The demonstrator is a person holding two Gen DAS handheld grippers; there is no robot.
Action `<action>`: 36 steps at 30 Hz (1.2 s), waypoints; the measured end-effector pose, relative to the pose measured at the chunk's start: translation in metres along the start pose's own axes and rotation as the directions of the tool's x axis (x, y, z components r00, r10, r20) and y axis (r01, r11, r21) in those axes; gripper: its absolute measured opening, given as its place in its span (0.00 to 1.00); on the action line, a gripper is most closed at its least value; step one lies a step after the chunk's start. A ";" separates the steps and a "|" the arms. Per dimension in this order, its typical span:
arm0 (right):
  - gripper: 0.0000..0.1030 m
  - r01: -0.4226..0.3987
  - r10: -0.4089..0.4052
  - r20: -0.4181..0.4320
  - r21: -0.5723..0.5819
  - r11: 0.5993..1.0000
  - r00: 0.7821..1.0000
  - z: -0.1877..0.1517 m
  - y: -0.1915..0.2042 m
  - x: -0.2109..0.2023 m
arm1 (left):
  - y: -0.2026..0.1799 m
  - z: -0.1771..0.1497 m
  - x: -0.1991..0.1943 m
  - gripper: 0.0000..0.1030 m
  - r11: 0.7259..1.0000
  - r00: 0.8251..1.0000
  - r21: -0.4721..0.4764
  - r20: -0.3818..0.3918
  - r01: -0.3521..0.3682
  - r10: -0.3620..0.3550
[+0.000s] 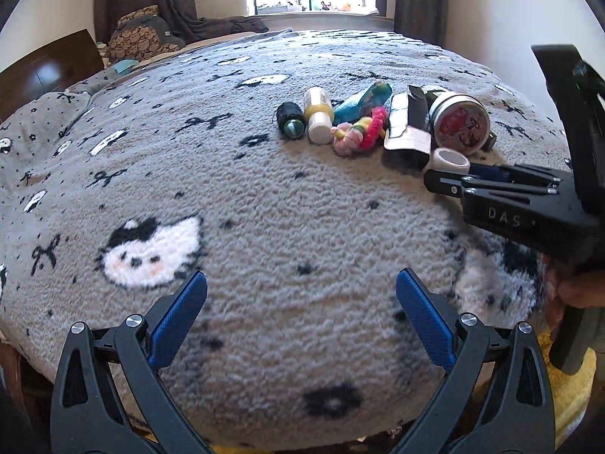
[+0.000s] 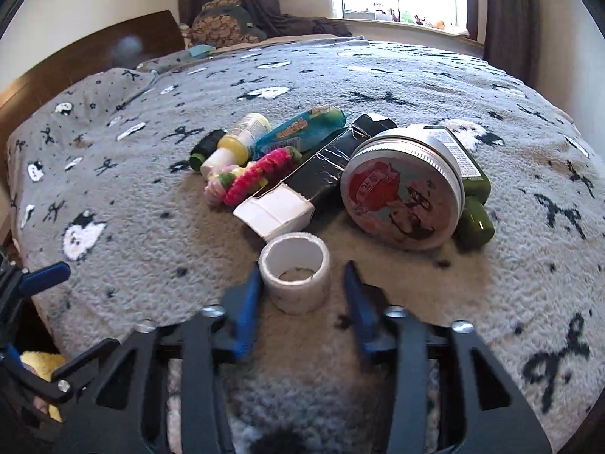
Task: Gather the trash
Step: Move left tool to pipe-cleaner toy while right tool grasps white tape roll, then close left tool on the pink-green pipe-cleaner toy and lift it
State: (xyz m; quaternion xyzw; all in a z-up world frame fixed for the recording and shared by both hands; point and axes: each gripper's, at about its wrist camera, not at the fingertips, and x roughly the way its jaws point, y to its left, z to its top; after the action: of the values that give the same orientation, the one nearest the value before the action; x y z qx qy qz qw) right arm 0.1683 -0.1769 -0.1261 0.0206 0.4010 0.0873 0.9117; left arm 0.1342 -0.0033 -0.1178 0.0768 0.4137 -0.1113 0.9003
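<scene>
Grey fleece blanket [image 2: 416, 87] with cat faces and bows covers the bed. A cluster of clutter lies mid-blanket: dark spool [image 2: 202, 147], yellow-and-white bottle [image 2: 236, 143], teal wrapper [image 2: 298, 128], pink and yellow scrunchie [image 2: 257, 176], black box [image 2: 321, 168] with a white flap, round tin [image 2: 402, 196], green bottle [image 2: 474, 189].

Nearest of the lot is a white tape roll [image 2: 297, 272], standing on end. Right gripper [image 2: 302, 283] straddles it, left pad touching or nearly so, right pad a gap away (not gripping).

Left gripper [image 1: 300, 302] hangs wide open over bare blanket, nearer and left of the clutter, holding nothing.
</scene>
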 end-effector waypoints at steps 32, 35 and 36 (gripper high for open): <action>0.32 -0.013 0.009 0.032 0.114 0.993 0.999 -0.039 -0.067 -0.053 | -0.047 0.116 0.116 0.40 0.992 0.995 0.110 -0.079 0.067 -0.058; 0.32 -0.011 0.008 0.033 0.113 0.994 0.999 -0.039 -0.068 -0.054 | -0.041 0.116 0.115 0.35 0.993 0.994 0.078 -0.067 0.087 -0.082; 0.32 -0.010 0.006 0.034 0.113 0.994 0.999 -0.039 -0.068 -0.054 | -0.040 0.114 0.113 0.34 0.993 0.994 0.073 -0.063 0.093 -0.089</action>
State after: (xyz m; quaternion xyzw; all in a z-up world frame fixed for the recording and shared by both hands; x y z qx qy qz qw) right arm 0.1133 -0.2545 -0.1208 0.0754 0.3899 0.0675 0.9153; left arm 0.2787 -0.0833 -0.1320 0.0951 0.4389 -0.1655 0.8781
